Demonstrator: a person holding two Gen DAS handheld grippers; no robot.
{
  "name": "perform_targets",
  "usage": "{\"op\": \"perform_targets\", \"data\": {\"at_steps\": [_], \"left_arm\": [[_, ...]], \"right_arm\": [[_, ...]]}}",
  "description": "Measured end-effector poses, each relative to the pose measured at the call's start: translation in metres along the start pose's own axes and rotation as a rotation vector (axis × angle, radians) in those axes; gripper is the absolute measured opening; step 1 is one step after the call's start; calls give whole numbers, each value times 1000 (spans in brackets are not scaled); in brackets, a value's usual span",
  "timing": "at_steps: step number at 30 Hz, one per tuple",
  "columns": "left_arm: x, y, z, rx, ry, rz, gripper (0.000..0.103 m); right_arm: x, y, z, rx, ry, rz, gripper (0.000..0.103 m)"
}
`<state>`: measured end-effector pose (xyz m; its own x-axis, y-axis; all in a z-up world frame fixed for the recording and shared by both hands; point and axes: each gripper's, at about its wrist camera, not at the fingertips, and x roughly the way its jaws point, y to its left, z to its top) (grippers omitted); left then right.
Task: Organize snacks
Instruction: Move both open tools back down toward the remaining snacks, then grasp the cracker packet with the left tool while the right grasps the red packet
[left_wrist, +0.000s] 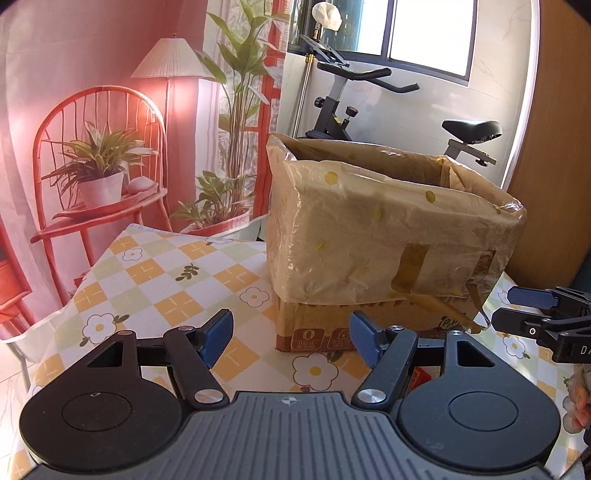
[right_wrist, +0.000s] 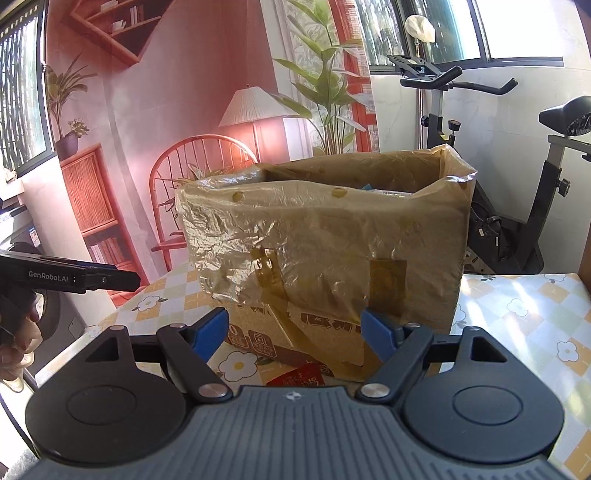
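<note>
Both claws wide, box ahead

Left gripper (left_wrist: 291, 339) and right gripper (right_wrist: 295, 332) gape empty over the checked floral tablecloth (left_wrist: 155, 273). A red packet (right_wrist: 301, 378) shows half-hidden. Behind: the cardboard box (right_wrist: 325, 236), crinkly plastic liner, contents barely visible

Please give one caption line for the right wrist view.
Open right gripper faces a plastic-lined cardboard box on a flowered tablecloth.

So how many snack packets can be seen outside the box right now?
1: a red printed packet lies on the checked flowered tablecloth in front of the plastic-lined brown cardboard box, mostly hidden by the right tool. Others may lie hidden inside the box.
</note>
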<state>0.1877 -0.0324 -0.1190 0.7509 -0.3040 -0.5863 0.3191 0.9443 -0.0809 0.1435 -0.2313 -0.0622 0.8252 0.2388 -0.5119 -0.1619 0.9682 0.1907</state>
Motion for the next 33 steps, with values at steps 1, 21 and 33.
{"op": "perform_targets", "data": {"at_steps": [1, 21, 33], "left_arm": [[1, 1, -4, -6, 9, 1, 72], [32, -10, -70, 59, 163, -45, 72], [75, -23, -97, 141, 271, 15, 72]], "right_arm": [[2, 0, -3, 3, 10, 3, 82], [38, -17, -67, 40, 162, -40, 88], [80, -22, -69, -36, 254, 11, 87]]}}
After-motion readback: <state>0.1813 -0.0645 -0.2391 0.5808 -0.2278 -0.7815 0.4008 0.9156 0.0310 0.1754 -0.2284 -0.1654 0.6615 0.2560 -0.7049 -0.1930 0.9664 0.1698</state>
